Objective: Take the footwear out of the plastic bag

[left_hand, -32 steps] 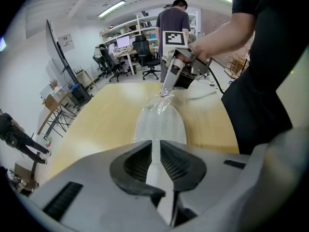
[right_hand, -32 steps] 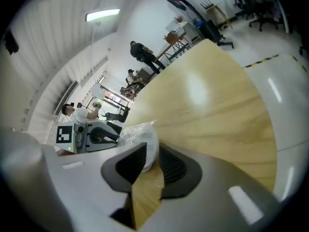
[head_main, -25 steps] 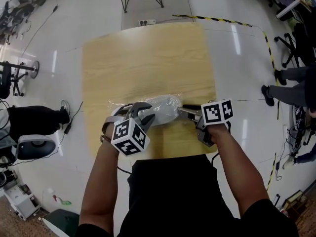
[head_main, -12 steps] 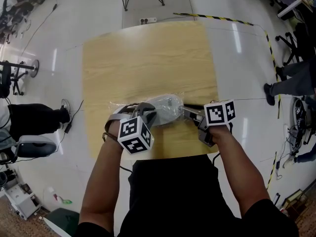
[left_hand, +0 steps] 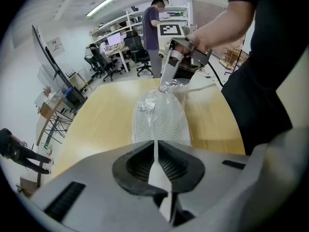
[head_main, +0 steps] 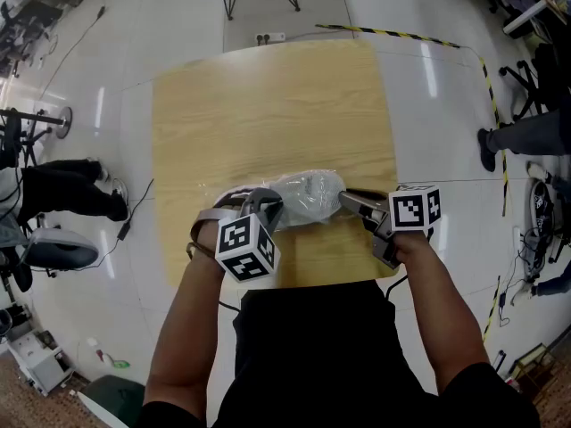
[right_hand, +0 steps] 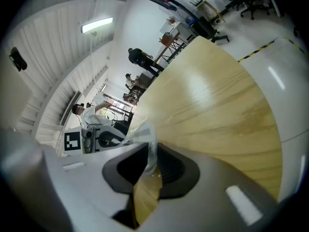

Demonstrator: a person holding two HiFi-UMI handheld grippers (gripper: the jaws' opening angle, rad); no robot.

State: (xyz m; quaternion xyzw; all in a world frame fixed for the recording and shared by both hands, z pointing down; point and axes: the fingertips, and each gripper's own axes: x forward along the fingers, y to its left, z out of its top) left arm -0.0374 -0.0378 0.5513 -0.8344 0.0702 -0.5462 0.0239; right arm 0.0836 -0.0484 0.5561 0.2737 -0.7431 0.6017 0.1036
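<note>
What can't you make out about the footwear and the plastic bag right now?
- The footwear: the left gripper view shows only its ribbed sole, which hides the upper. One shoe or two is unclear.
- The plastic bag: crumpled, glaring film hides its opening in the head view.
- The bag's ends: the left gripper and right gripper, jaws just closed further on film, cover them with their own bodies.

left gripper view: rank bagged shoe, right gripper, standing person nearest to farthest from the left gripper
1. Bagged shoe: directly ahead, film pinched in left tongs, which just closed further.
2. Right gripper: bag's far end, also just closing on it.
3. Standing person: beyond the table.
</note>
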